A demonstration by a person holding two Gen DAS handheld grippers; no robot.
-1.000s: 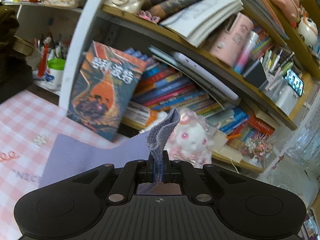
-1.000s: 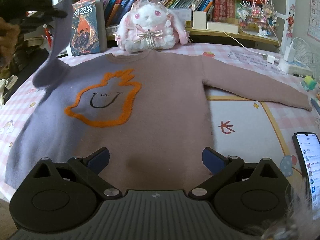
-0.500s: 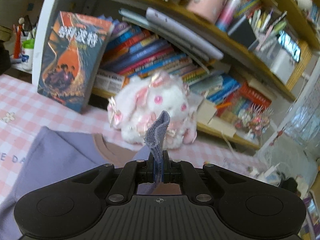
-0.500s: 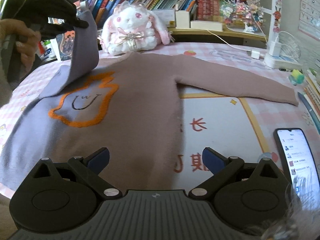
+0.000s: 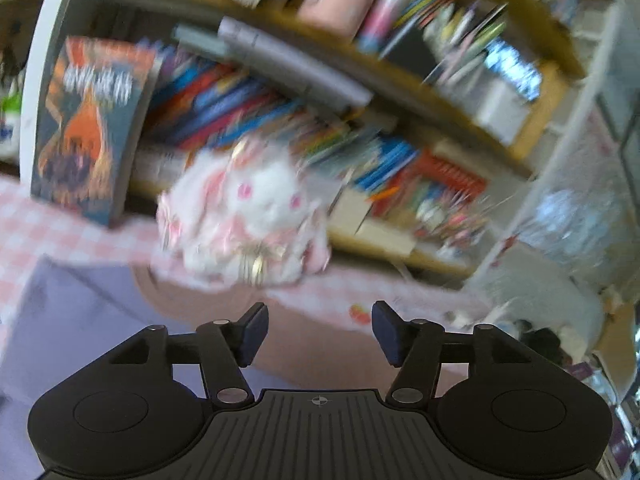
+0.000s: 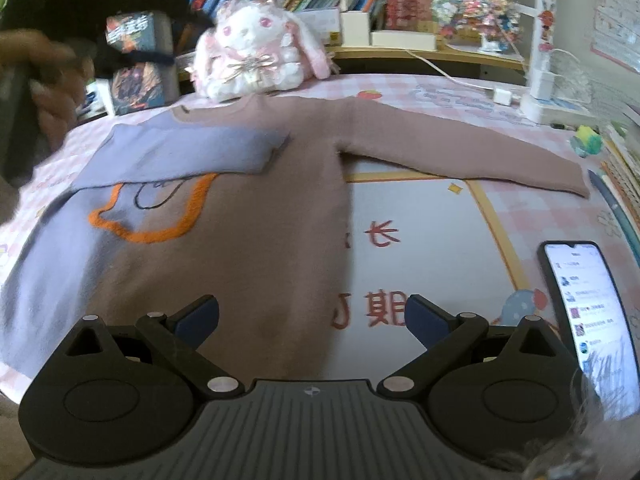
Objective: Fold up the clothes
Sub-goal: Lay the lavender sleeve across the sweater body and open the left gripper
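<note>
Half a second back our left tongs (image 5: 316,334) pinched the purple sleeve (image 6: 180,152); now they gape wide with nothing between them, and that sleeve lies folded across the chest of the sweater (image 6: 256,240), its cuff ending near the middle of the body. Our left-wrist view is smeared by motion, so details there are soft. We see the sweater spread flat on the counter (image 6: 460,220), which wears a pink checked cloth, with its neck toward twelve o'clock and the mauve sleeve (image 6: 460,156) stretched out toward two o'clock. An orange outline (image 6: 160,220) on the front is partly covered by the folded sleeve. Our right tongs (image 6: 312,318) hover over the hem at six o'clock, spread apart and empty. At twelve o'clock a plush rabbit (image 6: 256,52) sits just beyond the collar, a book (image 6: 136,64) stands at eleven, and a lit phone (image 6: 588,320) lies at four o'clock.
</note>
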